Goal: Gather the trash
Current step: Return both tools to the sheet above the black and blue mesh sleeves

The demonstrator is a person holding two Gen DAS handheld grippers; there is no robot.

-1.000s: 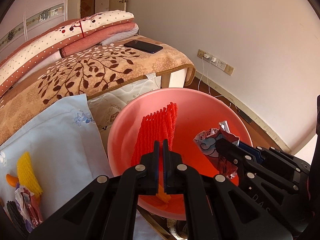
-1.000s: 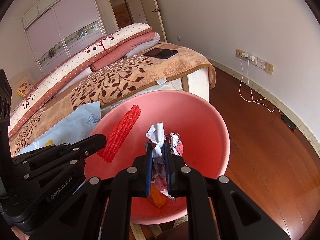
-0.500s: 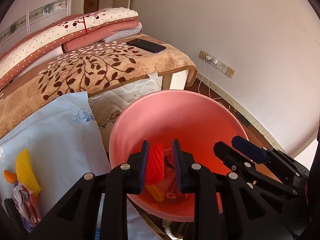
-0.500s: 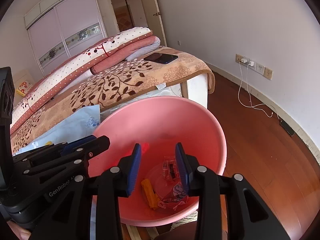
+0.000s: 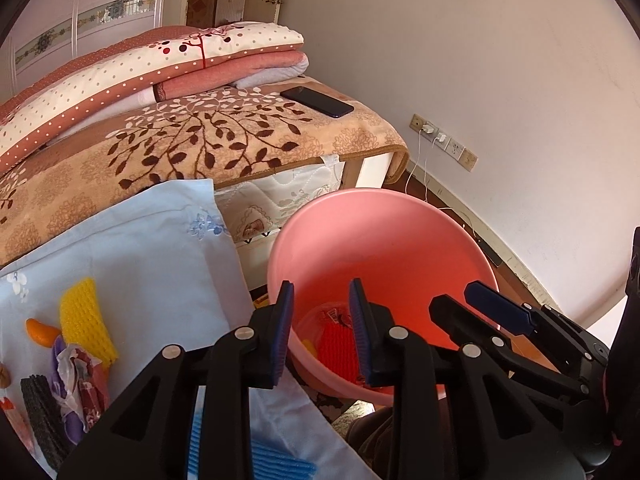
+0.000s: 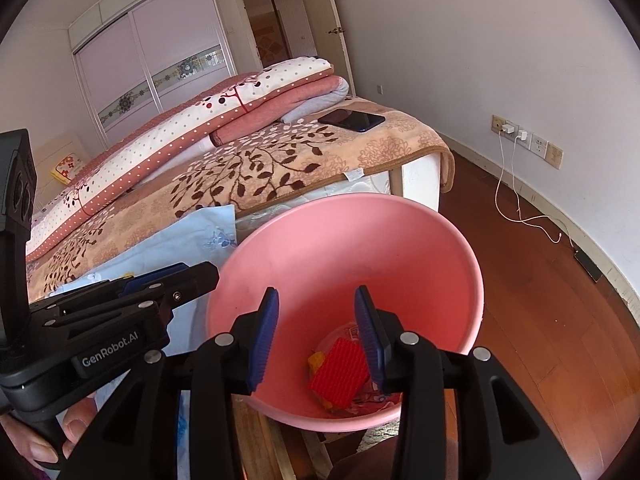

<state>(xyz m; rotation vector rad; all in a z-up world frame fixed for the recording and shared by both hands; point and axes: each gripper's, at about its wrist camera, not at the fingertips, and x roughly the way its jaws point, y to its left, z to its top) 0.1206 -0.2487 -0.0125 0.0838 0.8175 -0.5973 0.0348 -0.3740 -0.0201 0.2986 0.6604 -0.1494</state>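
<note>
A pink basin (image 5: 380,240) (image 6: 360,248) stands beside the bed. On its bottom lie a red foam net (image 5: 336,344) (image 6: 340,374), a yellow piece (image 6: 316,360) and a crumpled wrapper (image 6: 372,396). My left gripper (image 5: 320,300) hovers over the basin's near rim, its jaws opening with nothing between them. My right gripper (image 6: 316,312) hangs above the basin, its jaws also opening and empty. On the light blue cloth (image 5: 140,264) at left lie a yellow foam net (image 5: 84,328), an orange peel (image 5: 40,332), crumpled wrappers (image 5: 76,384) and a black foam piece (image 5: 40,412).
A blue foam net (image 5: 256,460) lies at the cloth's near edge. A dark phone (image 5: 316,101) rests on the leaf-patterned blanket (image 5: 180,148), with folded quilts behind. Wall sockets (image 6: 520,140) with charger cables hang over the wooden floor (image 6: 540,300) at right.
Both grippers have opened. The left let go of the red foam net and the right let go of the crumpled wrapper; both now lie on the basin's bottom. Both grippers pulled back and up.
</note>
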